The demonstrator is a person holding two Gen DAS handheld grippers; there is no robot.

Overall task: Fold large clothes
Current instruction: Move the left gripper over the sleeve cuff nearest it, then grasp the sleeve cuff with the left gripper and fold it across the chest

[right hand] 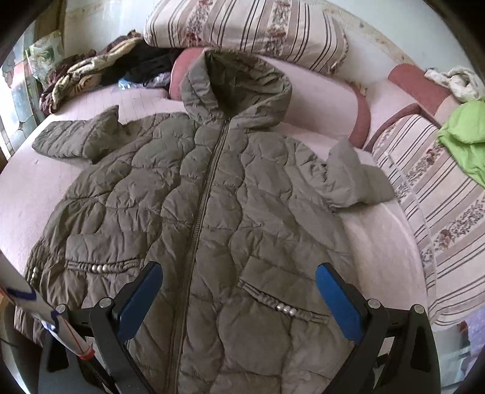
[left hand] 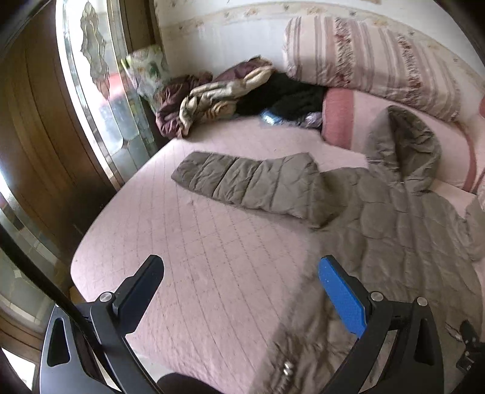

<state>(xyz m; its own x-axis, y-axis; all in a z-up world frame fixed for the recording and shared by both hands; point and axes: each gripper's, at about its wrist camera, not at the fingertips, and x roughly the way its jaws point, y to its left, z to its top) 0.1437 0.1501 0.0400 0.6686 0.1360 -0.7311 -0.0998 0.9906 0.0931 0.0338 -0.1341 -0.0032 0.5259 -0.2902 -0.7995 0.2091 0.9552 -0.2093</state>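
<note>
Blue-padded right gripper (right hand: 239, 269) hangs wide apart over the coat (right hand: 212, 212) hem, holding nothing. Left gripper (left hand: 241, 265), also spread and empty, hovers over the bedspread (left hand: 188, 272) beside the coat's edge. Coat lies flat, zipped, hood (right hand: 236, 85) farthest away; left sleeve (left hand: 242, 181) points outward.

One quilted jacket (right hand: 212, 197) – one hood (right hand: 236, 85), two sleeves, two beaded pockets. Two grippers: left gripper (left hand: 242, 272), right gripper (right hand: 239, 275). Two striped pillows (right hand: 242, 27), one green cloth (right hand: 463, 130) – one heap of blankets (left hand: 212, 97).
</note>
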